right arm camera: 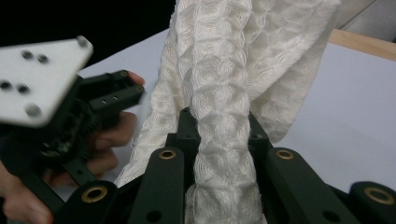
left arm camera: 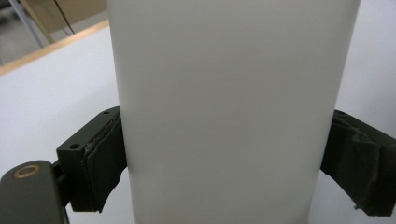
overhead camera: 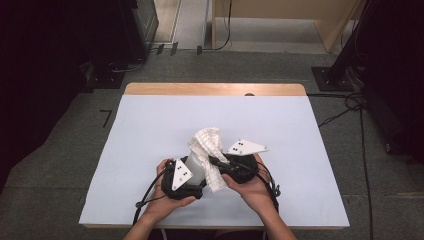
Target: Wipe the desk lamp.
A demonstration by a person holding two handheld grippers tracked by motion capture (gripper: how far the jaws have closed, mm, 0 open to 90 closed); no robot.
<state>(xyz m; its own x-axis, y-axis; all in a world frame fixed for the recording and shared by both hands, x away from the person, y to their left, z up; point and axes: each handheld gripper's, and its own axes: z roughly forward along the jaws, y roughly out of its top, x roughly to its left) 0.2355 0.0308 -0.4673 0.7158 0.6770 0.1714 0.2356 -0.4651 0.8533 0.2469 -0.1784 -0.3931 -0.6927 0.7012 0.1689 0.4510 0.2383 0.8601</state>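
Upright white cylinder (left arm camera: 229,107), cloth (right arm camera: 224,93) draped.

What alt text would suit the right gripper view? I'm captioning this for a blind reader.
The right claw is shut on a bunched white waffle-weave cloth that rises up through the middle of the picture. At the left, a hand holds the left claw's black body with its white three-cornered plate, above a white table.

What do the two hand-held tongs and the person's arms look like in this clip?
Both the left tongs and the right tongs have black bodies, each topped by a grey three-cornered plate with small dark dots. The jaws are black links with brass-ringed pivots and dark, worn pads. Thin black cables trail back towards the person. The forearms are bare, with no sleeves visible.
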